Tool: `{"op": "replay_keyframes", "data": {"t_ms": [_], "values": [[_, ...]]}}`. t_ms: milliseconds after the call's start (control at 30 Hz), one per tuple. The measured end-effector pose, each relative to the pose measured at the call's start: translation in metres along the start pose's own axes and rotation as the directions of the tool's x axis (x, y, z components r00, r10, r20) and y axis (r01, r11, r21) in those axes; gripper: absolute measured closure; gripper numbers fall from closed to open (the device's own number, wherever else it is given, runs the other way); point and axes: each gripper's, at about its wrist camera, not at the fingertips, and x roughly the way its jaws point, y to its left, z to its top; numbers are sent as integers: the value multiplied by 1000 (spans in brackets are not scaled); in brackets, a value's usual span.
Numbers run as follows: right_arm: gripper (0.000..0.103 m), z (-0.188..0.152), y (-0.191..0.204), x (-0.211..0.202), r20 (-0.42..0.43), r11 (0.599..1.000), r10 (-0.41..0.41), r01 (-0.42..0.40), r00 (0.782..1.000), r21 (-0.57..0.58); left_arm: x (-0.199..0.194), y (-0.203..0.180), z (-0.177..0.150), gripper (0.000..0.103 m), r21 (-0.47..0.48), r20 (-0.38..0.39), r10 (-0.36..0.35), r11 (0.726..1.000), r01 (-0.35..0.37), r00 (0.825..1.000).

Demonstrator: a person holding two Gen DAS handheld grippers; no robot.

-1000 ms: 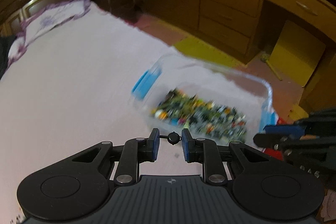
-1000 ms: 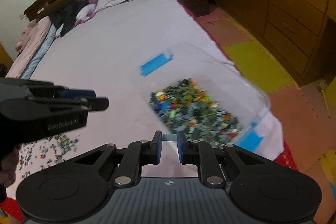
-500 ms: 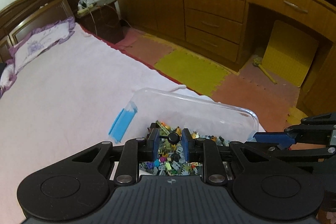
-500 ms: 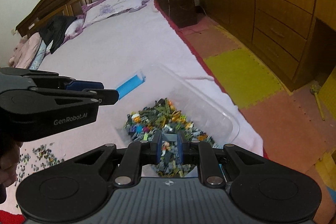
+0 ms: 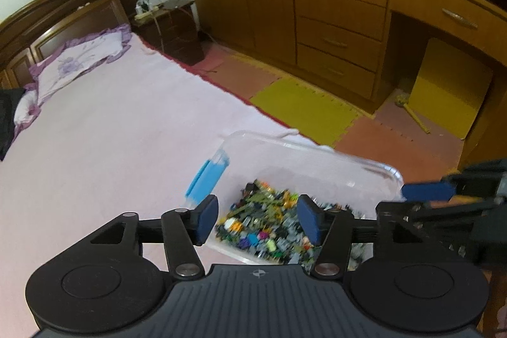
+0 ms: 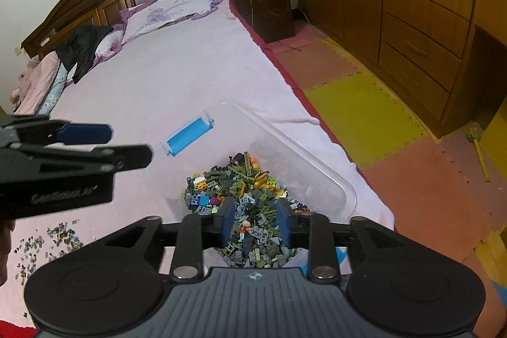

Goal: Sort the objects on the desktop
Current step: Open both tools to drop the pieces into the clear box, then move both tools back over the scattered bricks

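1. The clear bin (image 6: 317, 179) sat low in the centre of the frame on the bed (image 6: 177, 74), holding a heap of small bricks (image 6: 244, 185).
2. Loose bricks (image 6: 57, 238) lay scattered at lower left, outside the bin, likely awaiting collection.
3. The left gripper (image 5: 258, 219) and the right gripper (image 6: 255, 225) hung over the heap, fingers spread apart and empty.

text: "GenRobot.AI" (blurred) | on: left gripper (image 6: 104, 144) side
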Motion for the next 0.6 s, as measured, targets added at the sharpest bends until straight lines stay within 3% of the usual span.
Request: {"op": "replay_keyframes", "data": {"t_ms": [133,367,600], "values": [[60,0,3,2,-16,1000,2,-2,1000,-5,-8,8,-13,32,-11,-23,16,1000,-16,1000],[49,4,14,2,-51,1000,25,-26,998,-11,-26,20,-29,24,-55,-44,46,997,-48,998],[48,5,32,4,-140,998,44,-50,989,-37,-45,35,-50,19,-128,-52,86,987,-92,995]]}}
